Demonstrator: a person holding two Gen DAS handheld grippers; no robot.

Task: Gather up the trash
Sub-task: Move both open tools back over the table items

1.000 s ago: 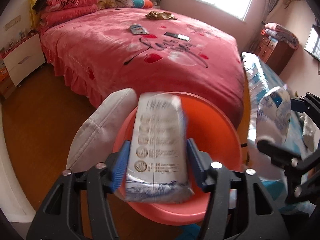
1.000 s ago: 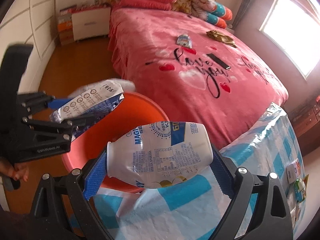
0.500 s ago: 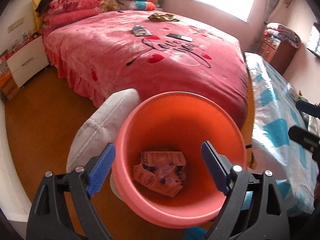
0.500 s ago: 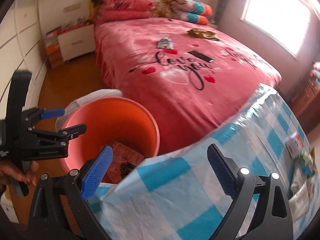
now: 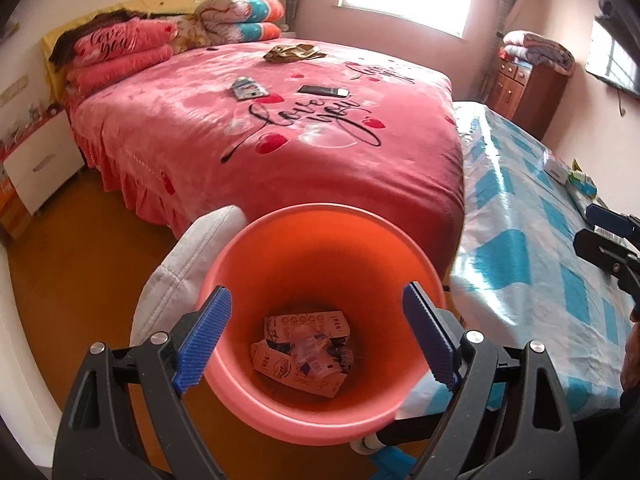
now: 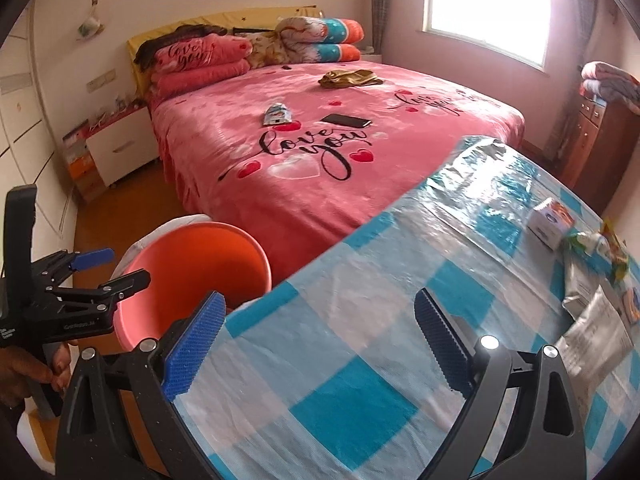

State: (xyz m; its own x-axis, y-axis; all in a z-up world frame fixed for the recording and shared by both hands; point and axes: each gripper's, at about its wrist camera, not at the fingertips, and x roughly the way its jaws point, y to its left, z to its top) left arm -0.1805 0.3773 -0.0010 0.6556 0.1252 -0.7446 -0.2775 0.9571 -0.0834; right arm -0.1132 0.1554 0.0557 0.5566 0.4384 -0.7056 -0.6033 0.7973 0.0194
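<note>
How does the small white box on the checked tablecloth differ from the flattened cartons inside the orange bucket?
The small white box keeps its full boxy shape, while the flattened cartons are crushed. The box stands on the blue and white checked tablecloth among other litter; the cartons lie piled at the bottom of the round orange plastic bucket. The box looks mostly white with blue and orange print; the cartons look pinkish-orange there. Both are printed packaging.

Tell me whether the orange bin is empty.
Not empty. The orange bin holds crushed cartons at its bottom, well below the rim.
</note>
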